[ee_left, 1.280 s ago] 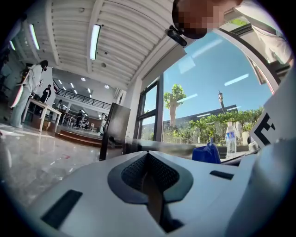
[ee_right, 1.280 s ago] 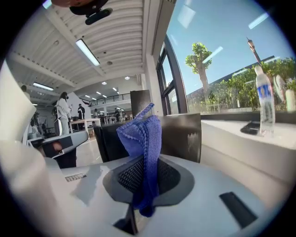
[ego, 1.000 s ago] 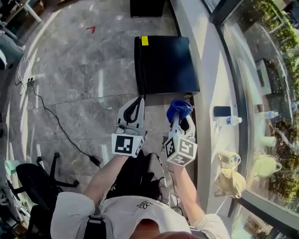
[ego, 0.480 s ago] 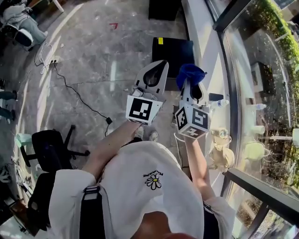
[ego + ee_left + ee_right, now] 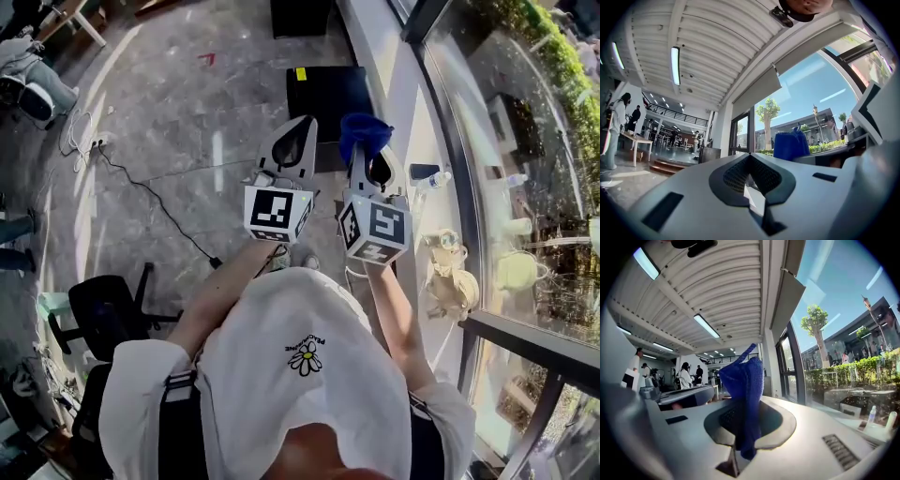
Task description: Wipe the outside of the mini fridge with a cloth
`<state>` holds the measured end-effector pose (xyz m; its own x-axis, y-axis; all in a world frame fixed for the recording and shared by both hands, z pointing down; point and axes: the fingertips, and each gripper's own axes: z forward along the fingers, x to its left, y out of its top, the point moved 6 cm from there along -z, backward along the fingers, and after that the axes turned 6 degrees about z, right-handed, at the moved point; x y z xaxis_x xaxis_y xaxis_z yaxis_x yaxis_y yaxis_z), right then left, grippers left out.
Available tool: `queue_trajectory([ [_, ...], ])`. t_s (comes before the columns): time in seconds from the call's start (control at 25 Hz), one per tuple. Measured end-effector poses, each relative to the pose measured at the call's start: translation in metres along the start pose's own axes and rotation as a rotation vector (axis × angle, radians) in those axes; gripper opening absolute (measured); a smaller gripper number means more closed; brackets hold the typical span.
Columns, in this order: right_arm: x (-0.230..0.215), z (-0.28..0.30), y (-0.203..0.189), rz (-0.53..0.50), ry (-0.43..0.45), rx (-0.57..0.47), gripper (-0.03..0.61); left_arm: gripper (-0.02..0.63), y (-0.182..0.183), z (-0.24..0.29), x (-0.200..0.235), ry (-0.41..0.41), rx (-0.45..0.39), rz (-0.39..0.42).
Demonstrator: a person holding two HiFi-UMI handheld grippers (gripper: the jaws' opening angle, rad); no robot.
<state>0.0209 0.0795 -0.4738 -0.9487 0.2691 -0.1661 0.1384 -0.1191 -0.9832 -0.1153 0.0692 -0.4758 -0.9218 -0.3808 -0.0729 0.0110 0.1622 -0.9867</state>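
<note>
The black mini fridge [image 5: 328, 94] stands on the floor by the window ledge, its top bearing a yellow sticker [image 5: 301, 73]. Both grippers are held high, well above it. My right gripper [image 5: 362, 142] is shut on a bunched blue cloth [image 5: 365, 131], which sticks up between its jaws as a blue cloth [image 5: 746, 390] in the right gripper view. My left gripper [image 5: 303, 125] is beside it, shut with nothing held. In the left gripper view its jaws meet at the left gripper [image 5: 749, 158], and the blue cloth [image 5: 790, 145] shows to the right. Neither gripper view shows the fridge.
A white window ledge [image 5: 398, 112] runs along the right with a phone [image 5: 424, 172], a water bottle [image 5: 440, 178] and a beige object [image 5: 452, 281]. A black cable [image 5: 155, 197] crosses the grey floor. An office chair [image 5: 105, 314] stands at the left. People stand far off.
Both grippers have risen from low near the fridge's front to up near the head camera, the cloth still held. The view has pulled back from the fridge.
</note>
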Motion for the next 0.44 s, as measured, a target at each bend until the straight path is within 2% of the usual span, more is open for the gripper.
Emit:
queue_trajectory([
  [0.44,-0.0057,-0.0036,0.0002,-0.023,-0.010,-0.007,0.061,0.005,-0.0007,-0.0067,-0.0058,-0.025,0.020,-0.019],
])
